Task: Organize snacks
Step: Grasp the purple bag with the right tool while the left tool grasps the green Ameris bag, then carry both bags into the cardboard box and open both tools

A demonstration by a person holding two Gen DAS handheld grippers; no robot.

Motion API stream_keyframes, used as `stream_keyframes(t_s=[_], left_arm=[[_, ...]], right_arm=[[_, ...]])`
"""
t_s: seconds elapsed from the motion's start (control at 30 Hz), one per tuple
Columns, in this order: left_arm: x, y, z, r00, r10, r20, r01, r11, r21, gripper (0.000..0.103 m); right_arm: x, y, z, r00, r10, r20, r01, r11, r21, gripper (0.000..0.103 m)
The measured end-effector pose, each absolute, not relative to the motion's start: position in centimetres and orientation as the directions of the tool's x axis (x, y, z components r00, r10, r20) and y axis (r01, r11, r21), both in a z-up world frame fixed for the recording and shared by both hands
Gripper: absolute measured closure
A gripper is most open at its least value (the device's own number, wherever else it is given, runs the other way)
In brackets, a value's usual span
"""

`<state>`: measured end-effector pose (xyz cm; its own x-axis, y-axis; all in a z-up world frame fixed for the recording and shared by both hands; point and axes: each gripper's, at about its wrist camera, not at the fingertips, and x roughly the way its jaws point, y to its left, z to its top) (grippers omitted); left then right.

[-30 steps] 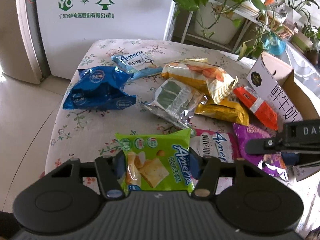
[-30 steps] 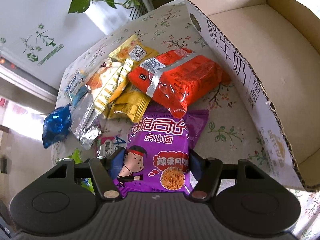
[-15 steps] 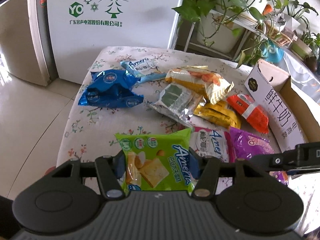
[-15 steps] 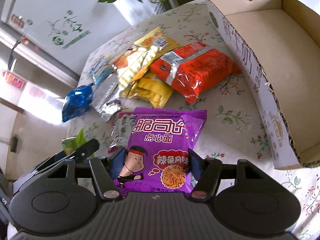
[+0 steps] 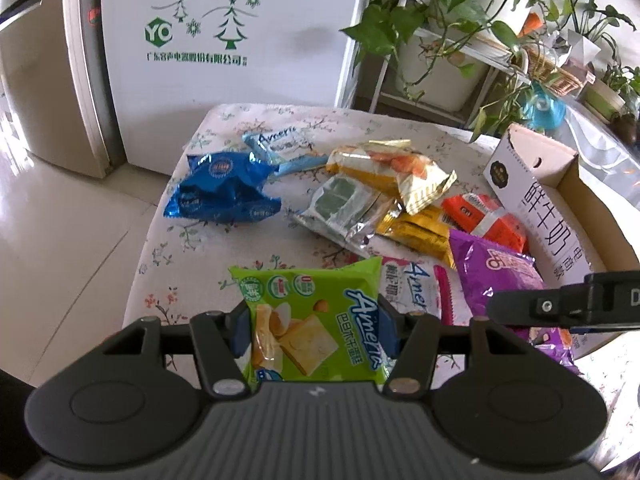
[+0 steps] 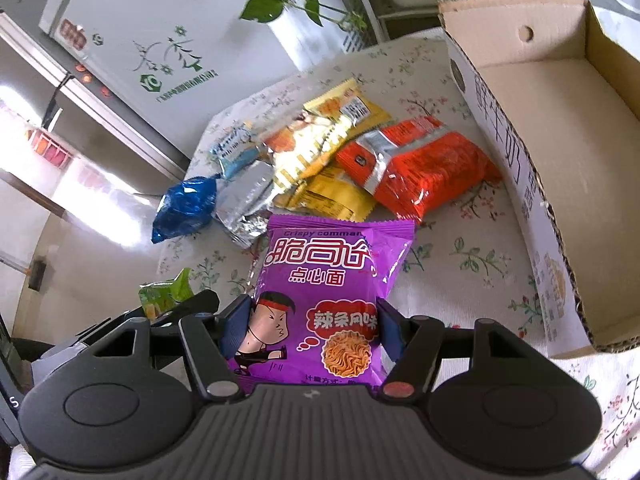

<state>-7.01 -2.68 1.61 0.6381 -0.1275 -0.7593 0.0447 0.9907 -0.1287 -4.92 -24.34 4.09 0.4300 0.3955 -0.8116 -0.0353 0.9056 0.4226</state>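
Green biscuit packet (image 5: 312, 320) clamped in my left gripper (image 5: 312, 330), purple noodle bag (image 6: 324, 300) pinched in my right gripper (image 6: 312, 334) (both clear of the floral tablecloth (image 6: 460, 264)), cardboard box (image 6: 516, 148) beside.

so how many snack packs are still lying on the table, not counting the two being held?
7: blue foil bag, light-blue Ameria pack, silver pack, yellow-white bag, gold pack, orange-red pack, pink-white Ameria pack. More may hide underneath.
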Motion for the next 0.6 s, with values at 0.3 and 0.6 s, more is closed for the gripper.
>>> stream_keyframes(t_s=[0.3,0.6], left_arm=[[-7.0,-3.6,3.1,0.652,-0.119,-0.749,0.048,0.992,-0.115,0.045],[-6.4,-5.7,5.3,0.673,-0.161,-0.722,0.089,0.987,-0.137,0.045]], right_arm=[[-5.0,-24.5,5.7,0.476,0.399,-0.784,-0.065,0.905,0.420,0.032],[-4.4,-27.0,7.8,0.554,0.381,-0.741,-0.015,0.894,0.448,0.032]])
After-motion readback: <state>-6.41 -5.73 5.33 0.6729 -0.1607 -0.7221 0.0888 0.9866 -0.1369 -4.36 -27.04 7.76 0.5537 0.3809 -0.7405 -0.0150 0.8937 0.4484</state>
